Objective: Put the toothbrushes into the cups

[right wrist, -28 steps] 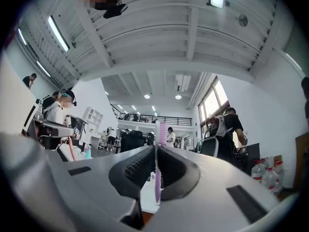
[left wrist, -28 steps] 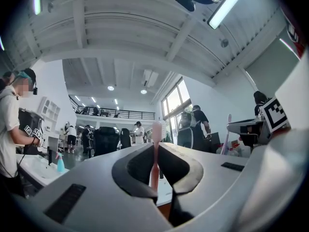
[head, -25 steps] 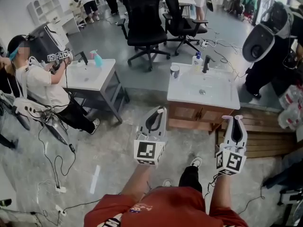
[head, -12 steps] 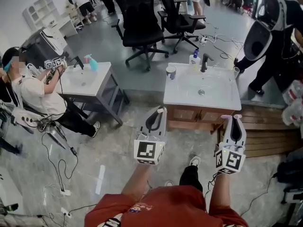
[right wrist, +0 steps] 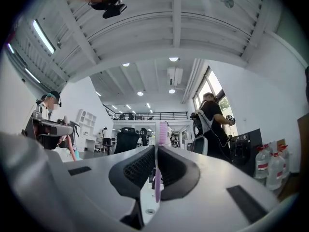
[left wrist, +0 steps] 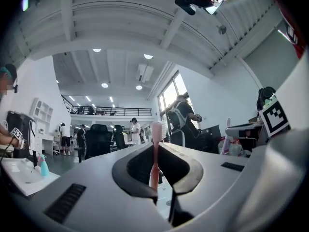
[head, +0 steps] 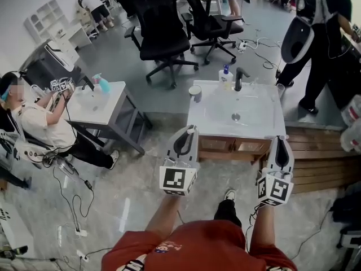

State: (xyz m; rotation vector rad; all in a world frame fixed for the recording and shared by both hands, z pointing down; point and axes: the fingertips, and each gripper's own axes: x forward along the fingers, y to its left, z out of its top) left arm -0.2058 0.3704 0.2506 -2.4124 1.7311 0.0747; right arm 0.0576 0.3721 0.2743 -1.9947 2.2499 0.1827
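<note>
While near sink (head: 210, 122), toothbrushes (left wrist: 155, 158) (right wrist: 157, 173) in jaws

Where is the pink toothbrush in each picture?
Head view: too small to tell, at the left gripper tip.
Left gripper view: pink toothbrush at the centre, upright between the fingers.
Right gripper view: far left, pink handle under the left gripper.
Shared landmark: black office chair.

Bright, even ceiling-lit room — tongs views bow at dark rims, perhaps slightly soft.

Two hand-held grippers (head: 190, 130) (head: 280, 139), two toothbrushes (left wrist: 155, 153) (right wrist: 158, 175), two cups (head: 195, 93) (head: 280, 90), two washbasins (head: 211, 117) (head: 110, 103)
</note>
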